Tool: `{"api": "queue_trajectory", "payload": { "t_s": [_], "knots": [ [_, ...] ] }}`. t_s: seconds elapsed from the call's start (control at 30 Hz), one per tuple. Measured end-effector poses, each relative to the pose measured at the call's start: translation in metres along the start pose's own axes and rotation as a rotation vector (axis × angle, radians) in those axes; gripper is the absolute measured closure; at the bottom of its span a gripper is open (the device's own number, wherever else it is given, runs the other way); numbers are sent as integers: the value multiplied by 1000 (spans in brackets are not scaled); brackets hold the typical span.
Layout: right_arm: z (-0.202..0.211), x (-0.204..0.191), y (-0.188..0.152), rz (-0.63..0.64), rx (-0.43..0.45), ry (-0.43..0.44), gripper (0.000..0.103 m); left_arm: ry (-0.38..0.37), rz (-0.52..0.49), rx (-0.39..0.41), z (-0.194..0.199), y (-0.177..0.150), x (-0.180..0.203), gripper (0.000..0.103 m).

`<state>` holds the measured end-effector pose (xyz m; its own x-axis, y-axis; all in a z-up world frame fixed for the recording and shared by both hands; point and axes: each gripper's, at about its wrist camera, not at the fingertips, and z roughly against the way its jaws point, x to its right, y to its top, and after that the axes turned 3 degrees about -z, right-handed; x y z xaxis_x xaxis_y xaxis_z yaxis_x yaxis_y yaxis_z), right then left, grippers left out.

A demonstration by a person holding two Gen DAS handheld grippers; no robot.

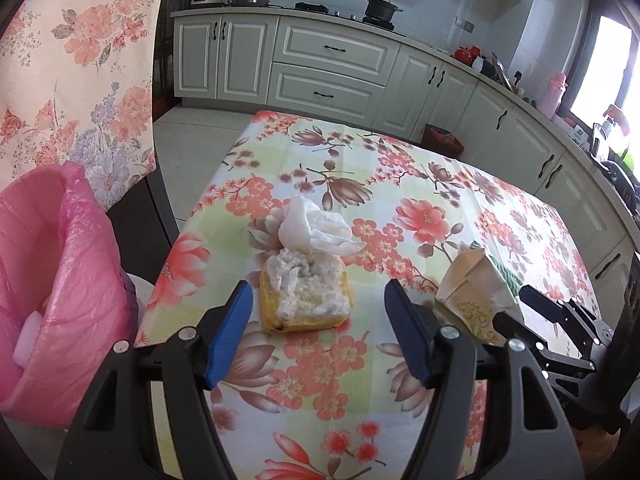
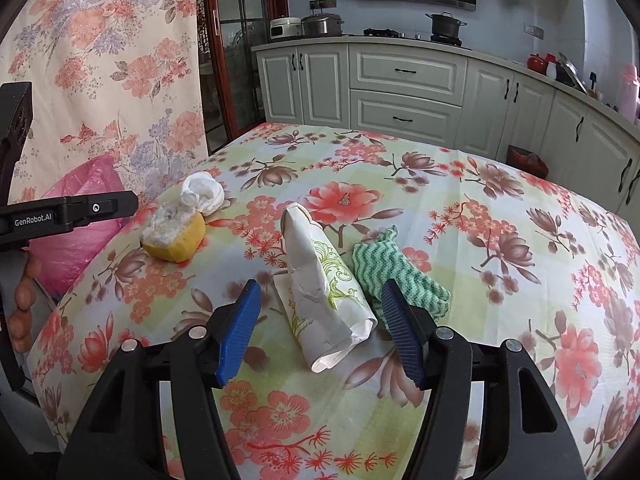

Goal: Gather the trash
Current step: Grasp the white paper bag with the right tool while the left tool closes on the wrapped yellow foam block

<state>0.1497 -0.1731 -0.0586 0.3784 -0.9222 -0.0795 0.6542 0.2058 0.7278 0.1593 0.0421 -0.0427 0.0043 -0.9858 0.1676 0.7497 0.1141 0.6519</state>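
A worn yellow sponge [image 1: 306, 294] lies on the floral tablecloth [image 1: 400, 208], with a crumpled white tissue [image 1: 316, 228] just behind it. My left gripper [image 1: 318, 304] is open, its blue pads either side of the sponge's near end, not touching. A crumpled paper wrapper [image 2: 324, 284] lies between the open pads of my right gripper [image 2: 320, 308], apart from them. A green zigzag cloth [image 2: 396, 272] lies to its right. The sponge [image 2: 176, 236] and tissue [image 2: 202, 192] show at the left in the right wrist view. The wrapper [image 1: 476, 292] and right gripper [image 1: 516, 308] show in the left wrist view.
A bin lined with a pink bag [image 1: 52, 280] stands off the table's left edge, with some items inside. A floral curtain [image 1: 76, 72] hangs behind it. Kitchen cabinets [image 1: 328, 64] run along the back. A small red bin [image 1: 442, 138] stands on the floor beyond the table.
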Motion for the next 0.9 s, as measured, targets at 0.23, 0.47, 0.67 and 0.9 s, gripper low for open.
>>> {"api": "queue_trajectory", "payload": {
  "t_s": [0.23,0.47,0.67,0.9],
  "knots": [
    [-7,-1,-2,2,-23,4,58,23,-6,-46,-29,-2,3,32],
    [-7,1,-1,1,-22,13,76,51,-10,-72,-47,-2,4,30],
    [-4,1,0,-8,-13,12,84,78,-41,-98,-55,-3,9,39],
    [5,0,3,-17,7,18,85,69,-63,-104,-52,-3,10,52]
  ]
}}
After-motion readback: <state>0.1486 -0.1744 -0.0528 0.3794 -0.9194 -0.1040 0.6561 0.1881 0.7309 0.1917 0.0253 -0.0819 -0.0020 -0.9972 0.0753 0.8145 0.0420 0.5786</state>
